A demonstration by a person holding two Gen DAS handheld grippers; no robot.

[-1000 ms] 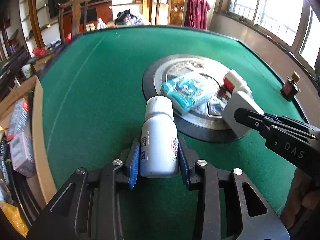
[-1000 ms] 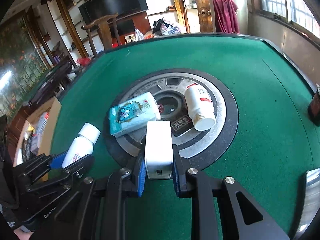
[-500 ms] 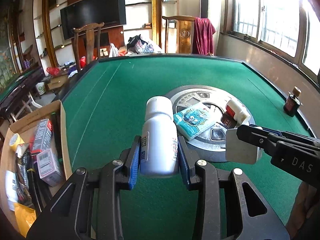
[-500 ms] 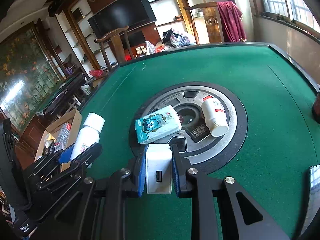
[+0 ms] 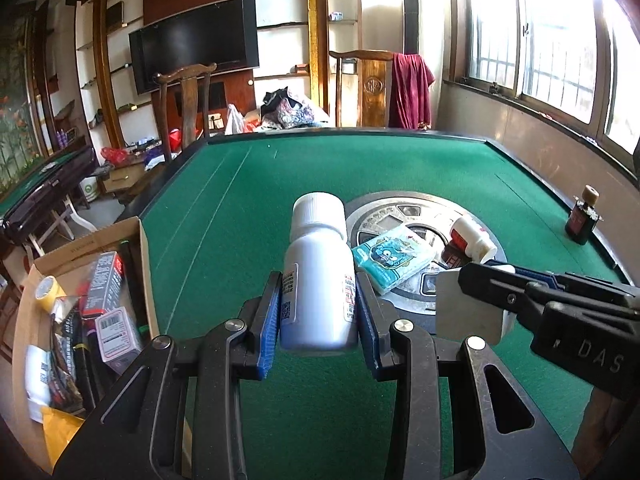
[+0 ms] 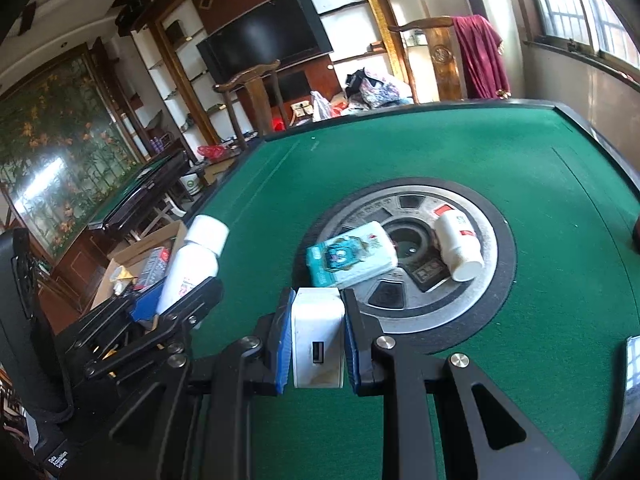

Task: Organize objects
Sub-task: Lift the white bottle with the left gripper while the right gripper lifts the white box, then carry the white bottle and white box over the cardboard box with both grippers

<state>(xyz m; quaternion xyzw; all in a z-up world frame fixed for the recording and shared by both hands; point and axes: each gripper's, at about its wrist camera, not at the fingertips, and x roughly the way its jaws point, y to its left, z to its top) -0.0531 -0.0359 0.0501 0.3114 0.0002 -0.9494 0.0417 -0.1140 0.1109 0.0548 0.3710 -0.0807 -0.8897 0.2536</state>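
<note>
My left gripper is shut on a white pill bottle and holds it above the green table; the bottle also shows in the right wrist view. My right gripper is shut on a white USB charger block, seen in the left wrist view too. A teal tissue pack and a red-labelled white bottle lie on the round centre plate. A cardboard box with several items stands at the table's left edge.
A small dark bottle stands near the table's right rim. Wooden chairs, one with a red cloth, stand beyond the far edge. A second green table is off to the left.
Both grippers have risen from the table with the bottle and charger held, and have drawn back towards the near left side; the cardboard box has come into view.
</note>
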